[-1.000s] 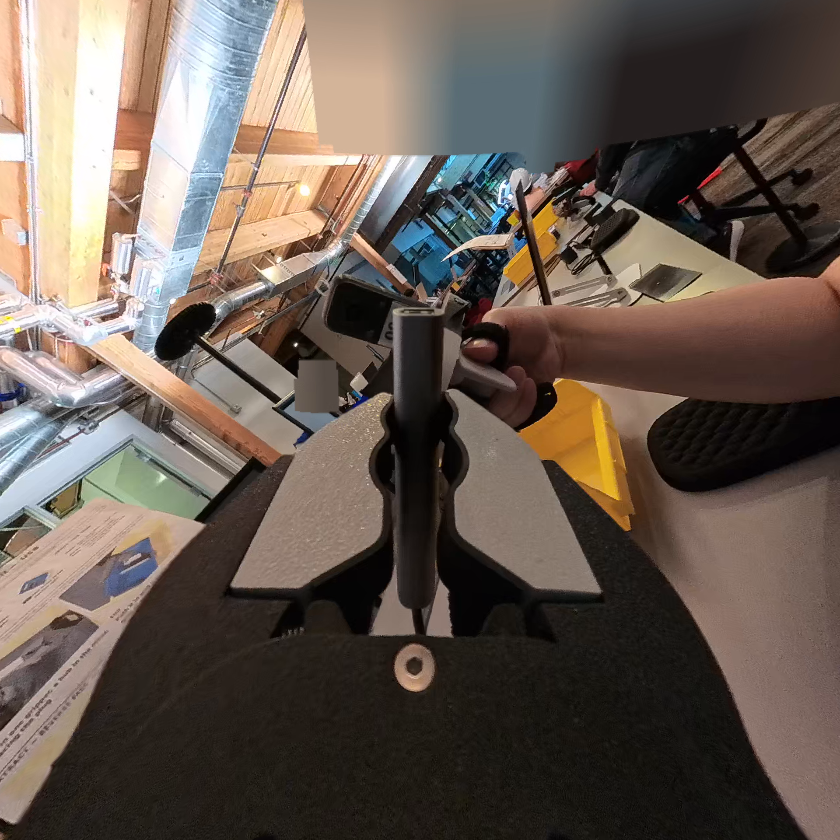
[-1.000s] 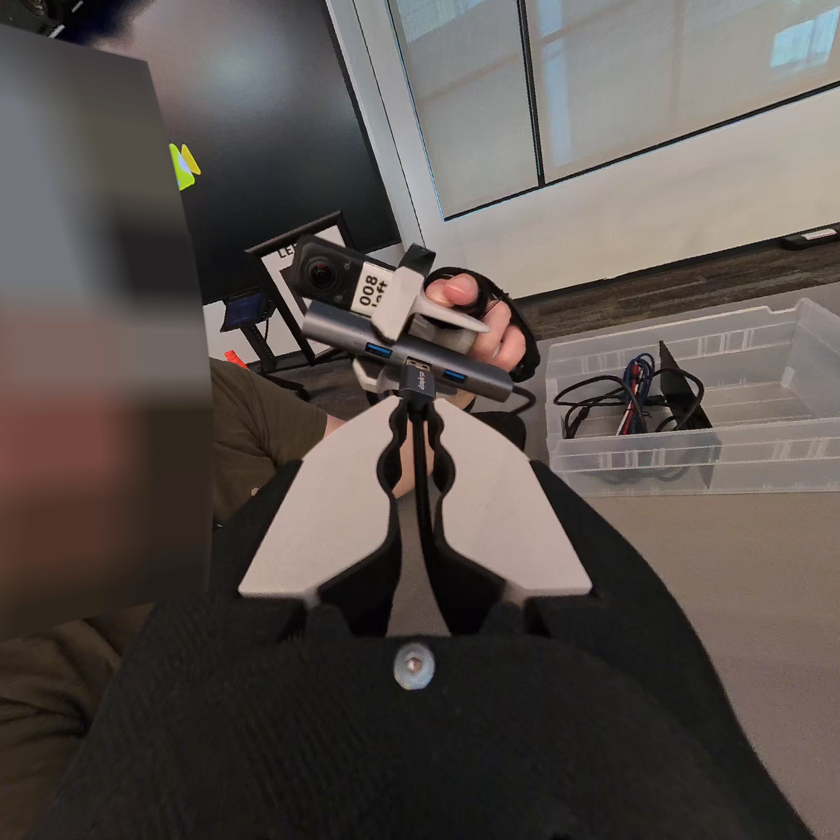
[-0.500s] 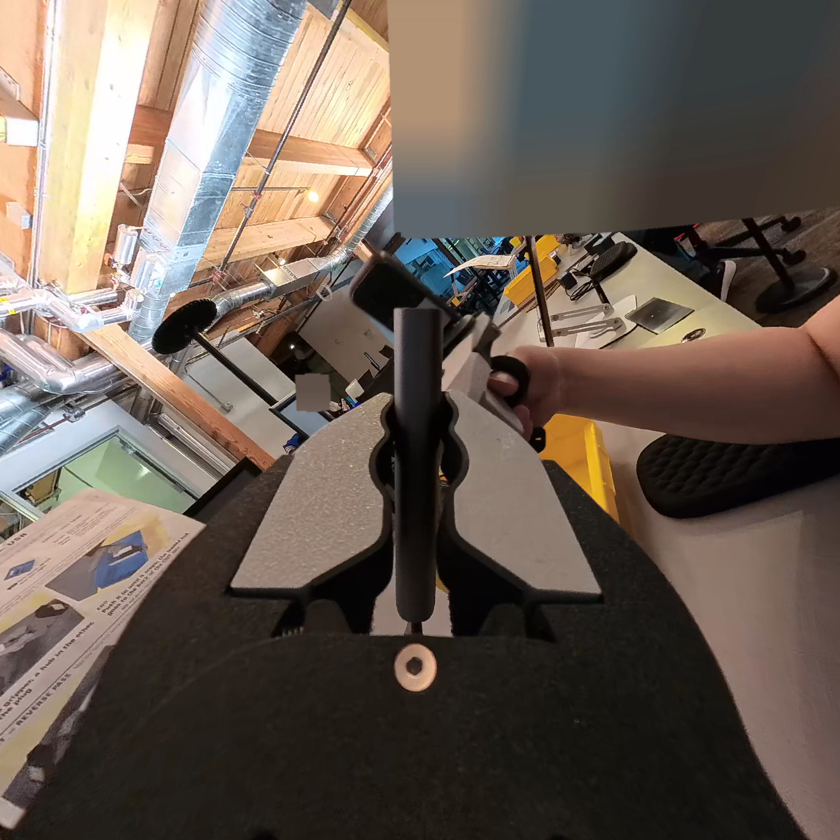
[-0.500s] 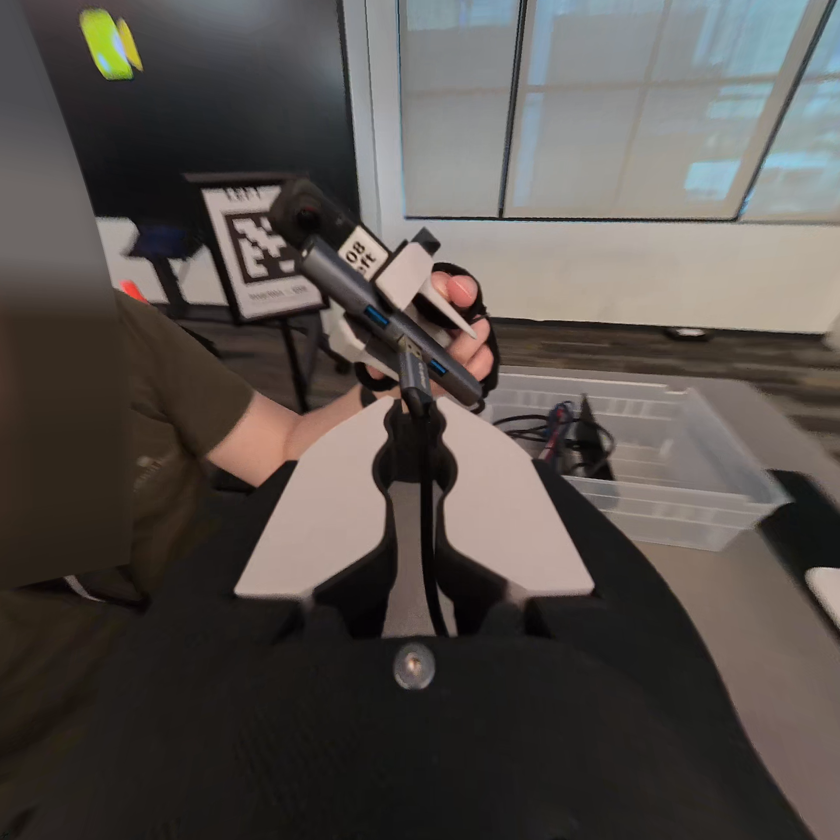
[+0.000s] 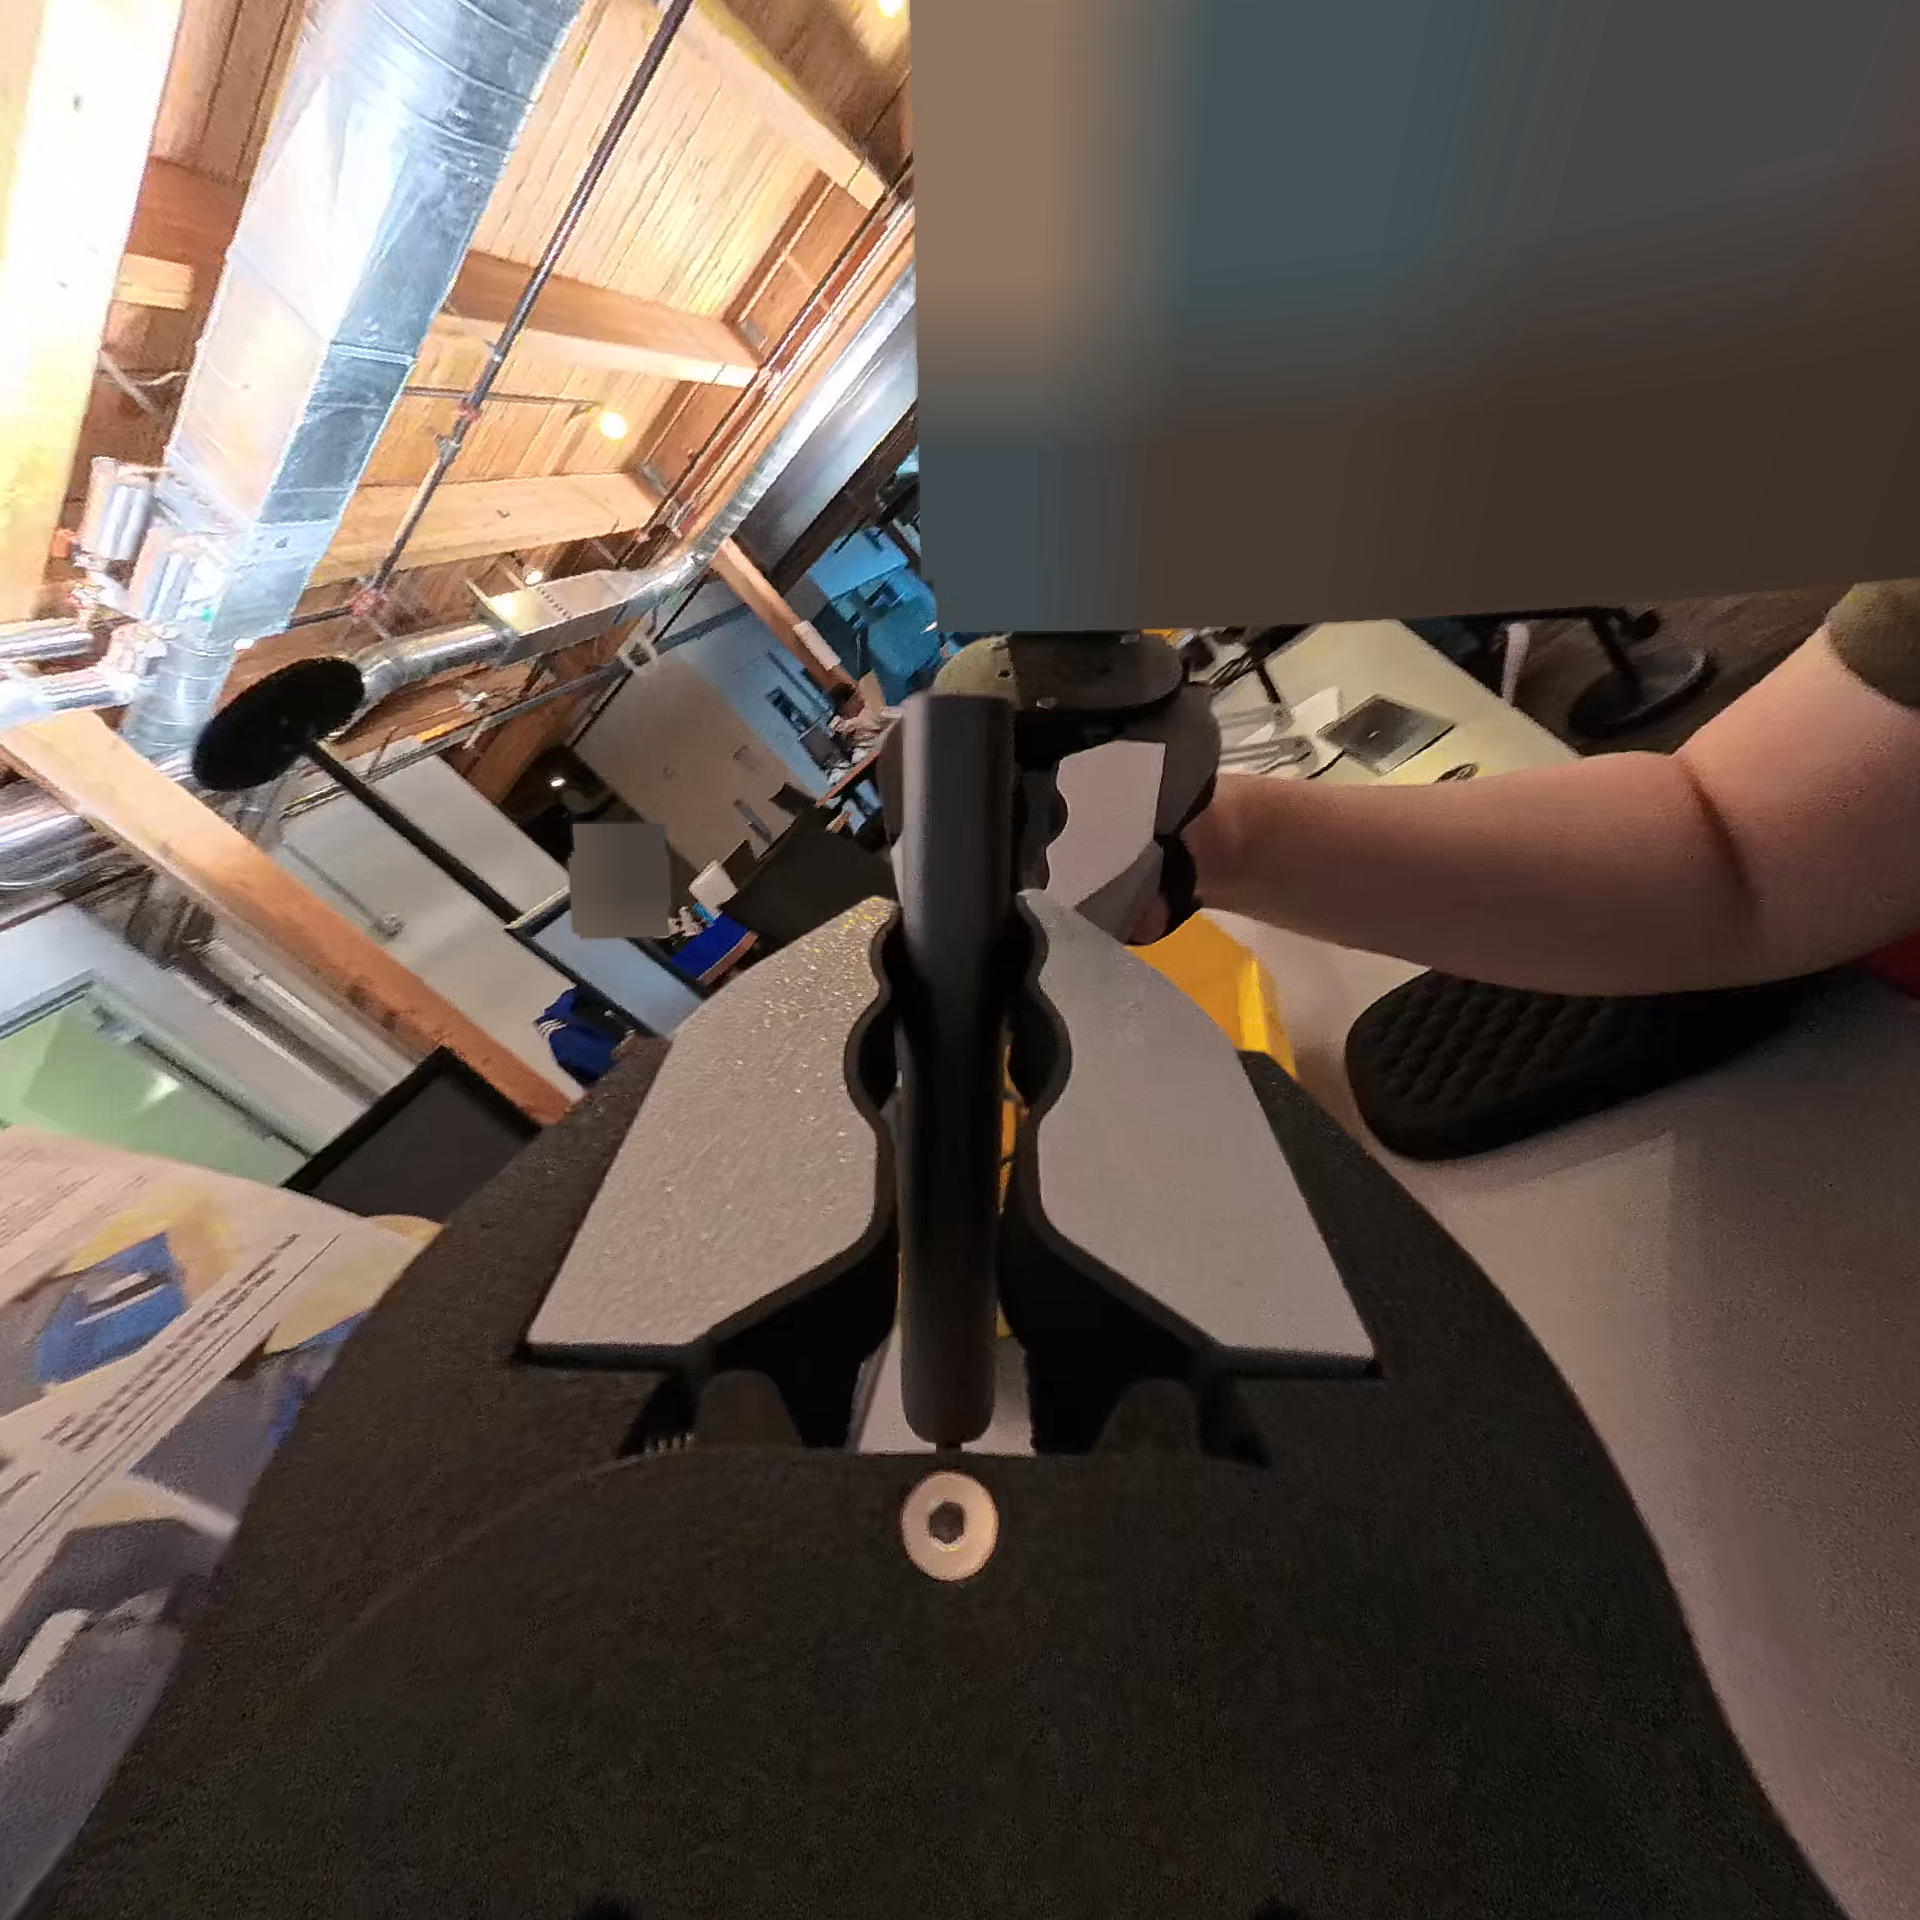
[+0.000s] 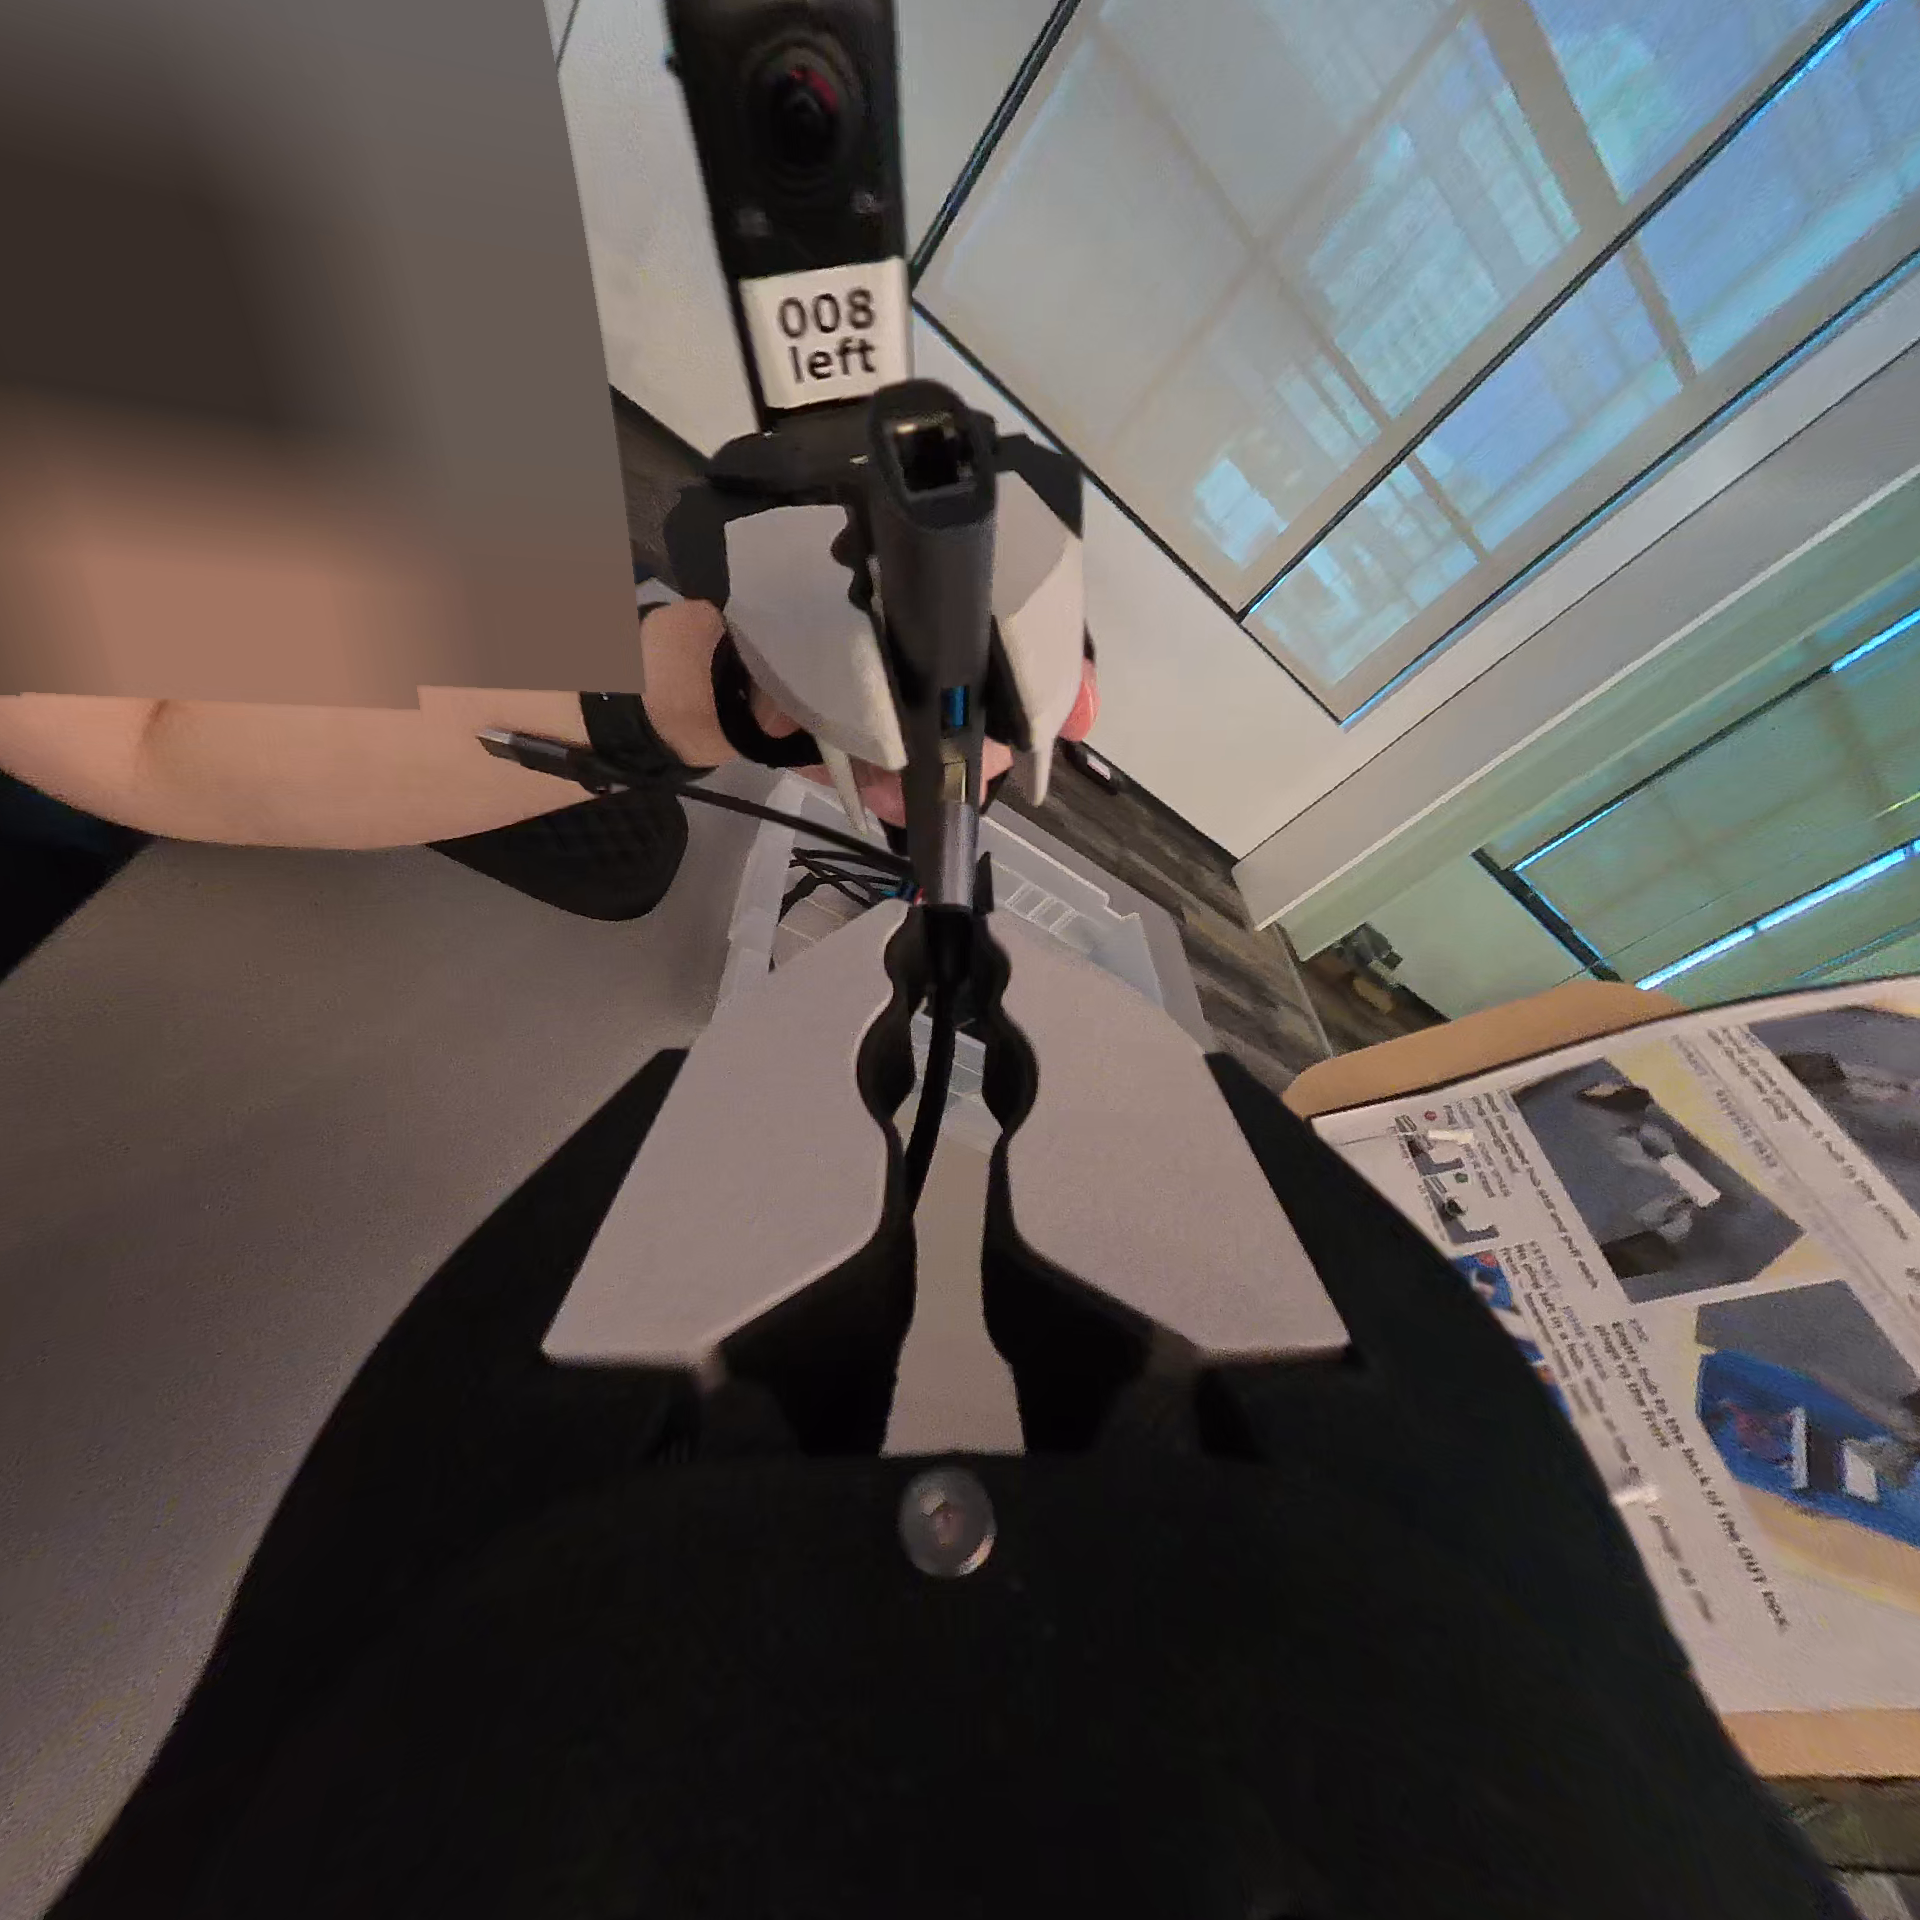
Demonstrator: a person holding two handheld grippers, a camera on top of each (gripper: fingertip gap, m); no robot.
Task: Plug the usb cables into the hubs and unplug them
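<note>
Shown from 2 wrist cameras, held above a grey table (image 6: 312,1039).

Largest on the right: a printed instruction sheet (image 6: 1662,1299) lying on brown cardboard. Behind the tools, a clear plastic bin (image 6: 1049,914) holding spare cables, mostly hidden. On the left, a black wrist pad (image 6: 582,852) under a bare forearm.

Left gripper (image 5: 951,935) clenched on a dark grey hub (image 5: 951,1039), fingers pressed against both its long sides, the hub standing lengthwise along the fingers and poking past the tips. In the right wrist view, the same hub (image 6: 930,582) seen end-on, a square socket facing the camera, blue ports along its edge.

Right gripper (image 6: 945,940) clamped on a thin black cable (image 6: 925,1101), just behind its metal-sleeved plug (image 6: 951,842). Plug tip touching the lower side of the hub, a gold-coloured sliver visible at the joint; too small to tell whether fully seated.

Changed within the last second: both tools swung round, hub turned from broadside to end-on in the right wrist view, plug kept at the same port throughout. Probably a plugged-in cable being reoriented, or a final push home; unplugging likely next, calling for a straight pull along the plug's length.

A second loose plug (image 6: 520,746) hanging near the wrist, unconnected.
</note>
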